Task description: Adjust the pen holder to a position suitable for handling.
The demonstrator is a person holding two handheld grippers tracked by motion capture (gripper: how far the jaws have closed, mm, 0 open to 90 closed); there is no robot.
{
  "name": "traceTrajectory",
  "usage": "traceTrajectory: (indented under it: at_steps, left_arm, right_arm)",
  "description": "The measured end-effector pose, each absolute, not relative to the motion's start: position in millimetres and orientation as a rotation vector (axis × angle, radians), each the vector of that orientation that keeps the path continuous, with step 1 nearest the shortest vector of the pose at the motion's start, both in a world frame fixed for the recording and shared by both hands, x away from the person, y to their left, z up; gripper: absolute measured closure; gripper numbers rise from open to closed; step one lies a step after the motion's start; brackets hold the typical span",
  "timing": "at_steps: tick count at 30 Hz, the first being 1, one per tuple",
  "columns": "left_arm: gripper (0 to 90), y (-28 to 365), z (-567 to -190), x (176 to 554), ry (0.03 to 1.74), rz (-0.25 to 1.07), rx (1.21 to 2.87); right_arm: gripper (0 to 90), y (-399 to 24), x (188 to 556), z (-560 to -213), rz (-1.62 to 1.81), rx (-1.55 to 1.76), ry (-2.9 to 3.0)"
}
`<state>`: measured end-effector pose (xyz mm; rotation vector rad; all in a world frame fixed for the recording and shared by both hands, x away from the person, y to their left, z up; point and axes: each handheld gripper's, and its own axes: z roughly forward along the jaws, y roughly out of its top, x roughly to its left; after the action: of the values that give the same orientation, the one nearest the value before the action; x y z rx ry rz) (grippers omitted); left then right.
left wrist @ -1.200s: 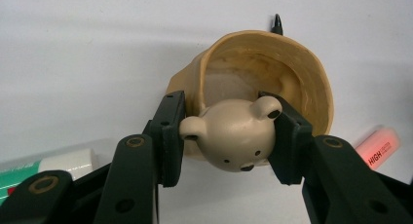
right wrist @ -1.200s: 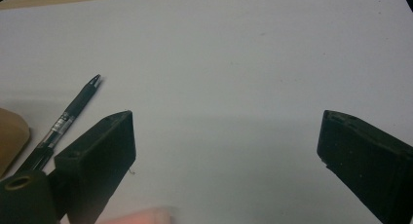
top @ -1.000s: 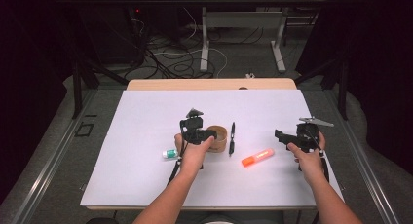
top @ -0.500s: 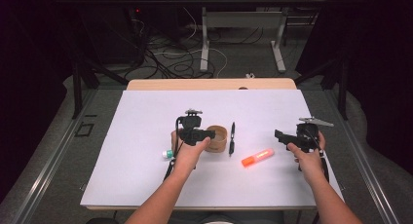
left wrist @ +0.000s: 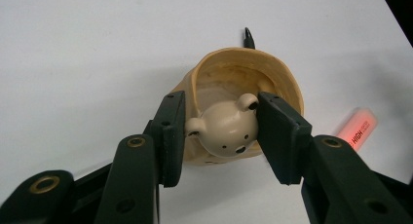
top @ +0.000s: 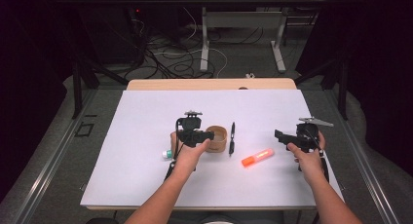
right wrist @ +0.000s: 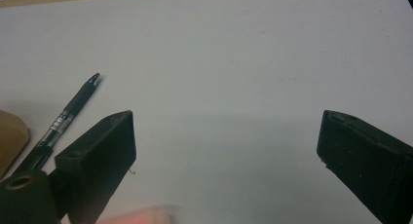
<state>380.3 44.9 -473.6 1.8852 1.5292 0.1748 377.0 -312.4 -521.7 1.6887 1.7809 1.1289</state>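
Nearby: pen (top: 232, 138) & orange marker (top: 257, 157) right of cup (top: 217, 138)

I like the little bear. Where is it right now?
In the left gripper view, the bear figure sits between the left gripper jaws, at the near rim of the tan cup, left of the orange highlighter.

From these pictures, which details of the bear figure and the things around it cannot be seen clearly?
- Bear figure: left gripper view; its lower part hides behind the cup's rim.
- Left tool: whether its pads press the bear is unclear.
- Small green-capped item: high view; the left hand covers most of it.
- Orange highlighter: left gripper view; its label is too small to read fully.
- Pen: right gripper view; a black jaw hides its lower end.
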Motion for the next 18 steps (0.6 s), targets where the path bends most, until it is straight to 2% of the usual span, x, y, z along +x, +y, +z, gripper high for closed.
traceTrajectory:
  at_steps: [18]
  left_arm:
    - [55.1, 43.6, -470.8, 381.1, 1.561, 0.161, 1.876]
  right_arm:
    - [6.8, -312.7, 377.0, -521.8, 1.131, 1.689, 1.782]
